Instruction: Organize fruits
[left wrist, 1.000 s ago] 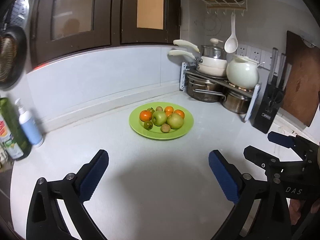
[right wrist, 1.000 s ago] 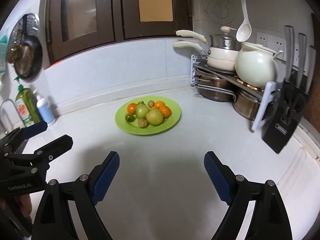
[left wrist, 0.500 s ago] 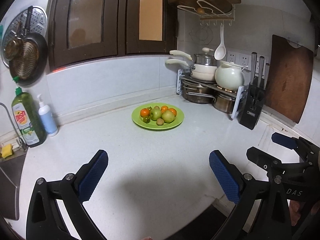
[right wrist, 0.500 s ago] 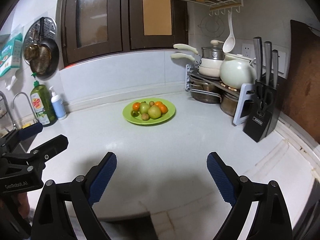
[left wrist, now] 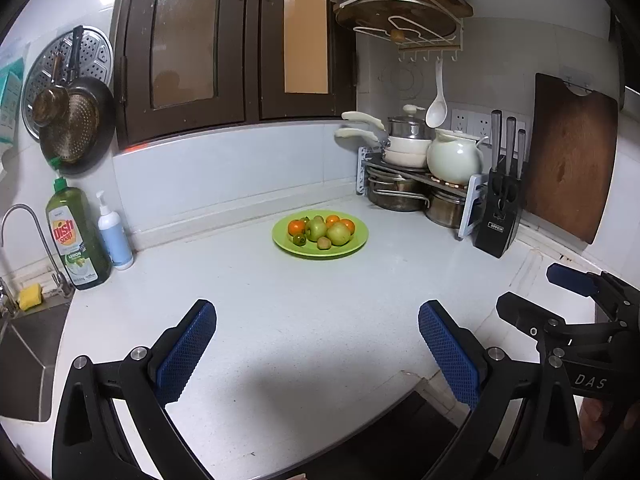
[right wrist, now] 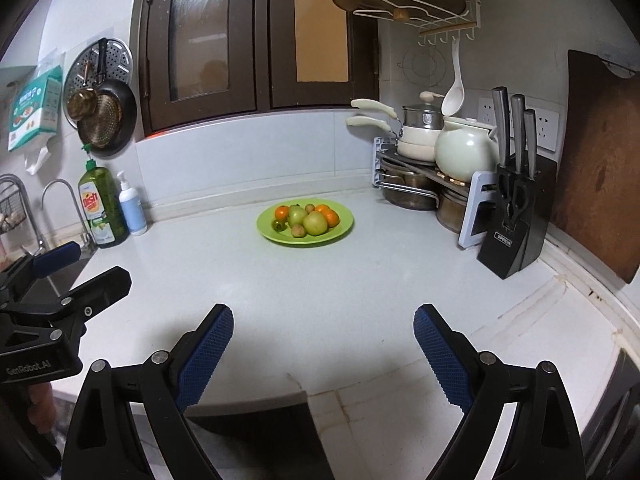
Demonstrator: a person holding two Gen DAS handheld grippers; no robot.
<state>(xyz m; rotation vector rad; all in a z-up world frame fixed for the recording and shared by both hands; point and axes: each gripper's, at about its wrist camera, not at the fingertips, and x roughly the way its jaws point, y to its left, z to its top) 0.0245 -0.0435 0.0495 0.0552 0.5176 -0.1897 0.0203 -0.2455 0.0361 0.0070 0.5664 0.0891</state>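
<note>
A green plate (left wrist: 352,246) (right wrist: 344,224) sits far back on the white counter. It holds several fruits: green apples (left wrist: 338,233) (right wrist: 315,223), orange fruits (left wrist: 296,227) (right wrist: 282,212), a kiwi (left wrist: 323,243) (right wrist: 297,231). My left gripper (left wrist: 316,344) is open and empty, well short of the plate, above the counter's front edge. My right gripper (right wrist: 323,346) is open and empty, also far from the plate. Each gripper shows at the side of the other's view.
A pot rack (left wrist: 412,184) with a pale teapot (right wrist: 464,154), a knife block (right wrist: 514,224) and a wooden board (left wrist: 572,168) stand at the back right. Dish soap (left wrist: 76,236) and a pump bottle (right wrist: 132,210) stand by the sink (left wrist: 28,336) at the left.
Both grippers have pulled back and up from the plate, which now looks smaller and farther. The counter's front edge has come into view. Both stay open.
</note>
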